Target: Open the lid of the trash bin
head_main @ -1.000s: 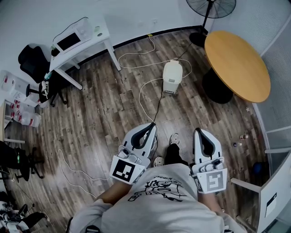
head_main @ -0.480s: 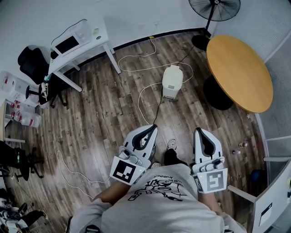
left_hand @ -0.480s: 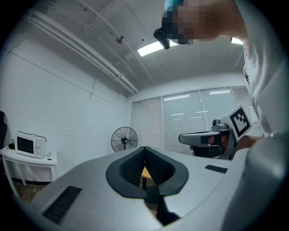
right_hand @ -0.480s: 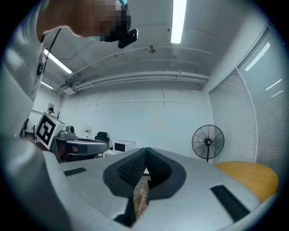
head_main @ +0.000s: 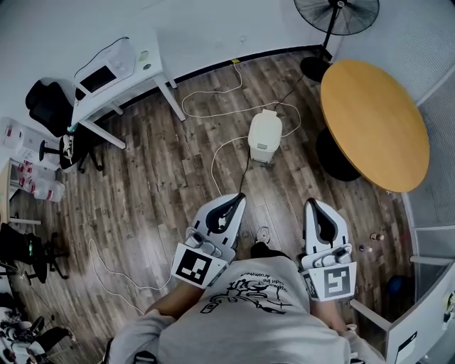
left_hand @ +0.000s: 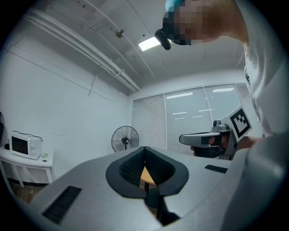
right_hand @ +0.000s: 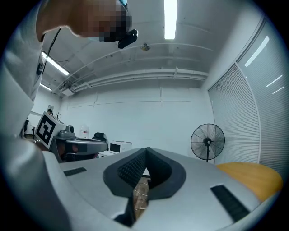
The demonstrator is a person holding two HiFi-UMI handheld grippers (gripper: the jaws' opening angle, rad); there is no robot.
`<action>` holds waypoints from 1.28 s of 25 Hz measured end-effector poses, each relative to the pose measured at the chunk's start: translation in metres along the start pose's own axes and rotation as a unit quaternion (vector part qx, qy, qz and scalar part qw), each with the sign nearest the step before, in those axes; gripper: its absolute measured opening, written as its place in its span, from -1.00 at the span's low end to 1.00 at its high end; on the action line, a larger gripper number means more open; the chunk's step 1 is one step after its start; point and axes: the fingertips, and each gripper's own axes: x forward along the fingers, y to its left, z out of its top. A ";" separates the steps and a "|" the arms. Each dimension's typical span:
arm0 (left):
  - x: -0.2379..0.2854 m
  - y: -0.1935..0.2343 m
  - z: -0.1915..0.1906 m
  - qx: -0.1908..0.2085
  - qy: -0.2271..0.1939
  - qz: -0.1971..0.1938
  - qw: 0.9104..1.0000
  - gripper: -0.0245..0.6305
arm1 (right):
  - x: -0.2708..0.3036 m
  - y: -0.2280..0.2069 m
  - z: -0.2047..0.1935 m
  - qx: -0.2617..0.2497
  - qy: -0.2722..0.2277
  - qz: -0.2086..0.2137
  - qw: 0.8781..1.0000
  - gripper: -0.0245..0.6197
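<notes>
In the head view the white trash bin (head_main: 265,135) stands on the wood floor with its lid down, about a body's length ahead of me. My left gripper (head_main: 237,200) and right gripper (head_main: 313,206) are held close to my chest, well short of the bin and pointing forward. Both are shut with nothing between the jaws. The left gripper view looks along the closed left gripper (left_hand: 145,149) toward a fan, with the right gripper (left_hand: 186,139) off to the side. The right gripper view shows the closed right gripper (right_hand: 146,150) and a strip of floor behind it; the bin appears in neither gripper view.
A round wooden table (head_main: 373,121) stands right of the bin, a standing fan (head_main: 335,14) behind it. White cables (head_main: 217,153) trail over the floor around the bin. A white desk (head_main: 146,71) with a microwave (head_main: 99,67) is at far left, near black chairs (head_main: 46,106).
The view has shifted: the bin and round table sit a little further left and higher in the frame. Both grippers stay shut in the same place by my chest.
</notes>
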 end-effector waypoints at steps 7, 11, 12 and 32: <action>0.064 0.006 0.000 0.006 0.000 0.002 1.000 -0.88 | 0.028 -0.056 -0.010 0.004 0.009 0.003 1.000 -0.90; 0.086 0.010 0.001 0.010 -0.007 0.010 1.000 -0.88 | 0.038 -0.077 -0.015 0.005 0.013 0.007 1.000 -0.90; 0.090 0.010 0.000 0.010 -0.006 0.012 1.000 -0.88 | 0.040 -0.081 -0.016 0.007 0.013 0.008 1.000 -0.90; 0.134 0.066 -0.003 0.011 0.009 0.029 0.999 -0.88 | 0.111 -0.102 -0.017 0.020 0.003 0.022 1.000 -0.90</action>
